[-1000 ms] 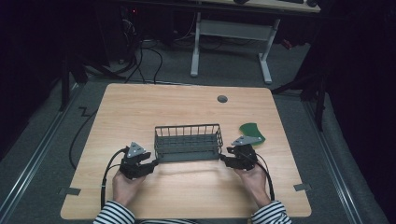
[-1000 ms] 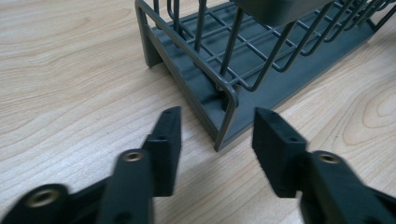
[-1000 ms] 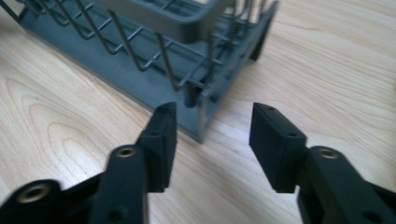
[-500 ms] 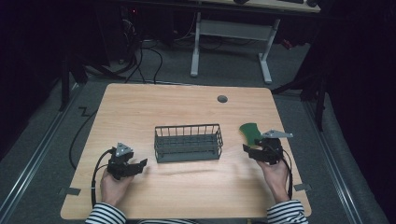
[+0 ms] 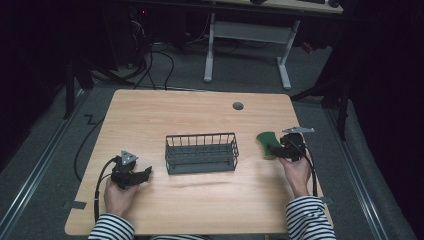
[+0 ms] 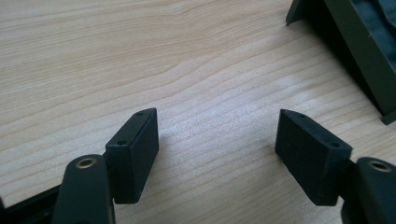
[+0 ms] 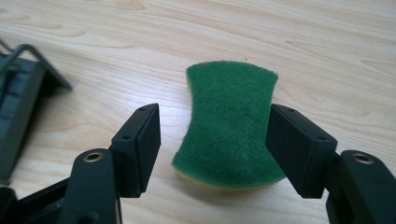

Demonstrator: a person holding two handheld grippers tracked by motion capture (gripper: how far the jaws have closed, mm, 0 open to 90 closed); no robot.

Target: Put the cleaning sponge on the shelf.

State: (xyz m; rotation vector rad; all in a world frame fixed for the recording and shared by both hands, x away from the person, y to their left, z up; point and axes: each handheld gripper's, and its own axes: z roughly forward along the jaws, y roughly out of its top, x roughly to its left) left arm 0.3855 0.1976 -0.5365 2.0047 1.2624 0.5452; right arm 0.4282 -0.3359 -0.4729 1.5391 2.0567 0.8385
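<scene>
Sponge (image 7: 229,122), green on top with a yellow underside, lies flat near the right edge of the worktop (image 5: 200,200), just right of the wire basket (image 5: 201,152) at its middle. From above, the right gripper (image 5: 278,149) partly covers it; the right gripper view shows its jaws, which have just been opening, standing wide on either side of the sponge without gripping it. The left gripper (image 6: 217,151), near the front-left corner, has also just opened its jaws, over bare wood.
</scene>
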